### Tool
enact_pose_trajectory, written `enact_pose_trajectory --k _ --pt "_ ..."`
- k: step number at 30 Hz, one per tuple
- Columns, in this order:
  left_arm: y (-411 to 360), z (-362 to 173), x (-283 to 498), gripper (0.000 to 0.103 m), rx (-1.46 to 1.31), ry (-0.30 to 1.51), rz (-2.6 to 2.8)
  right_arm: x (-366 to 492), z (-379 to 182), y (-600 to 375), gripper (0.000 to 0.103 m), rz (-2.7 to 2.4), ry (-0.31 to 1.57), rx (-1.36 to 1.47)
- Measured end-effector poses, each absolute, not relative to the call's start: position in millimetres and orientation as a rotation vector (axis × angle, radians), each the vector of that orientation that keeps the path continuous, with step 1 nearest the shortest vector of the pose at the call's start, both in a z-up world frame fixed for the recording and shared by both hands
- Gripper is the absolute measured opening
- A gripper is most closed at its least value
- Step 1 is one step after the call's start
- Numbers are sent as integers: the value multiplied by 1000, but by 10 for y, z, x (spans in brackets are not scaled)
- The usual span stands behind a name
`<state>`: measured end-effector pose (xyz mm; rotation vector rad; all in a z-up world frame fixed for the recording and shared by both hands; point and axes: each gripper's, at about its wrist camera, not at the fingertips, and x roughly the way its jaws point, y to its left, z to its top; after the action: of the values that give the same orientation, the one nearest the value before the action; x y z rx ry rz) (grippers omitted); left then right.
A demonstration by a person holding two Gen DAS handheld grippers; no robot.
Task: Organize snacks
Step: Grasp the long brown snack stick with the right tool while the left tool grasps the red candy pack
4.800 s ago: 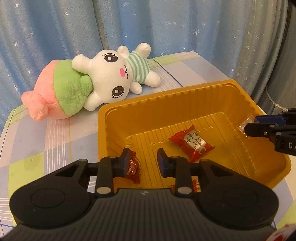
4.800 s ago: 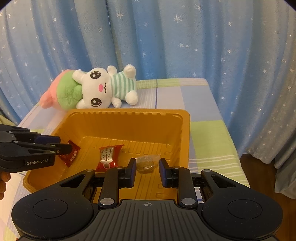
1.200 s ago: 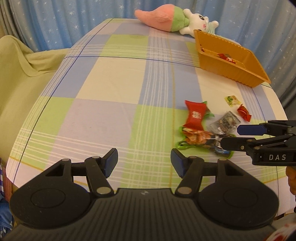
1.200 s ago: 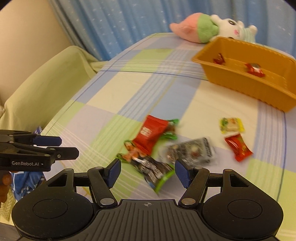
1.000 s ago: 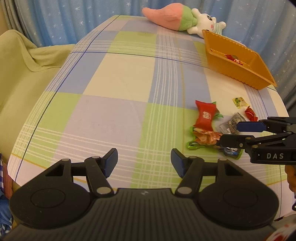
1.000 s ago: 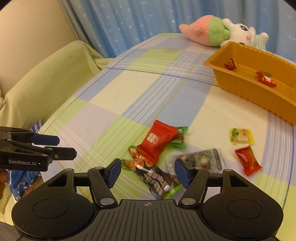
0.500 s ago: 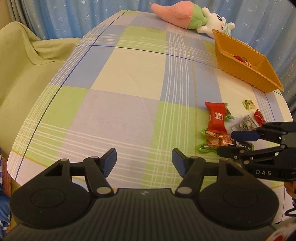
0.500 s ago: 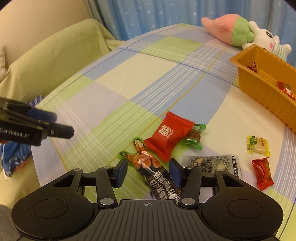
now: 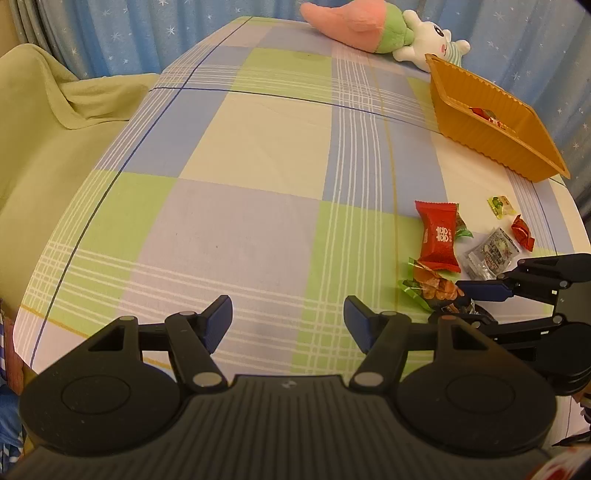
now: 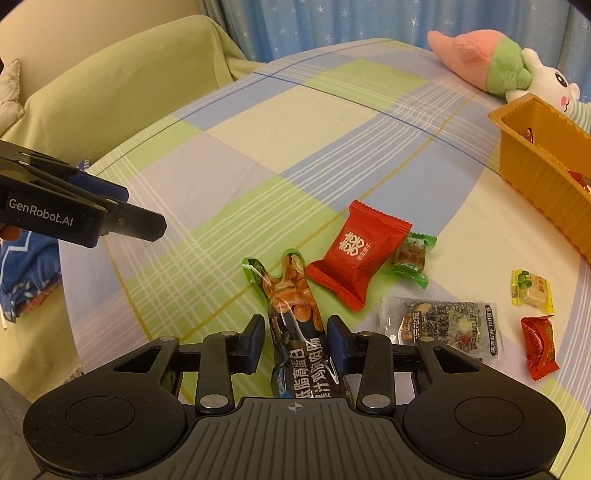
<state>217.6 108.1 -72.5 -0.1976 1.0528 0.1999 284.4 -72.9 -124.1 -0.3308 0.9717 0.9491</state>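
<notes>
A long dark sausage snack packet (image 10: 295, 314) lies on the checked tablecloth between the fingers of my right gripper (image 10: 295, 339), whose jaws stand close on both sides of it. It also shows in the left wrist view (image 9: 436, 288). Beside it lie a red packet (image 10: 356, 254), a green candy (image 10: 410, 258), a clear nut bar (image 10: 443, 325), a yellow candy (image 10: 532, 288) and a small red candy (image 10: 539, 347). The orange tray (image 10: 546, 177) holds a few candies. My left gripper (image 9: 288, 317) is open and empty over bare cloth.
A plush rabbit with a pink carrot (image 9: 376, 33) lies behind the tray (image 9: 491, 122). A green covered sofa (image 10: 110, 85) stands left of the table. The table edge (image 9: 33, 306) runs close below my left gripper. Blue curtains hang behind.
Both grippers left the tray and came to the near snack pile. My right gripper dropped around the sausage packet and its jaws narrowed. My left gripper stayed open.
</notes>
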Motion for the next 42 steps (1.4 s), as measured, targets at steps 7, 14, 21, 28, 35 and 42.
enact_pose_trajectory --k 7,14,21,28,35,42 --pt "1084 -727 2197 64 -187 1052 198 2819 -1235 -722 31 950 959 -335" --pt "1063 -701 2230 64 -172 1038 178 2822 -1074 -835 30 972 925 -246" --pt "882 -690 2383 64 -145 1013 105 2878 -824 -1140 30 893 892 -113" --pt "521 -726 2700 63 -93 986 -26 2972 -731 -1638 30 723 897 -1" --pt "236 -836 3002 50 -52 989 -119 2964 -687 -2140 30 578 903 75" --pt "102 -974 3171 42 -20 1023 -136 2942 -691 -2481 30 484 912 121"
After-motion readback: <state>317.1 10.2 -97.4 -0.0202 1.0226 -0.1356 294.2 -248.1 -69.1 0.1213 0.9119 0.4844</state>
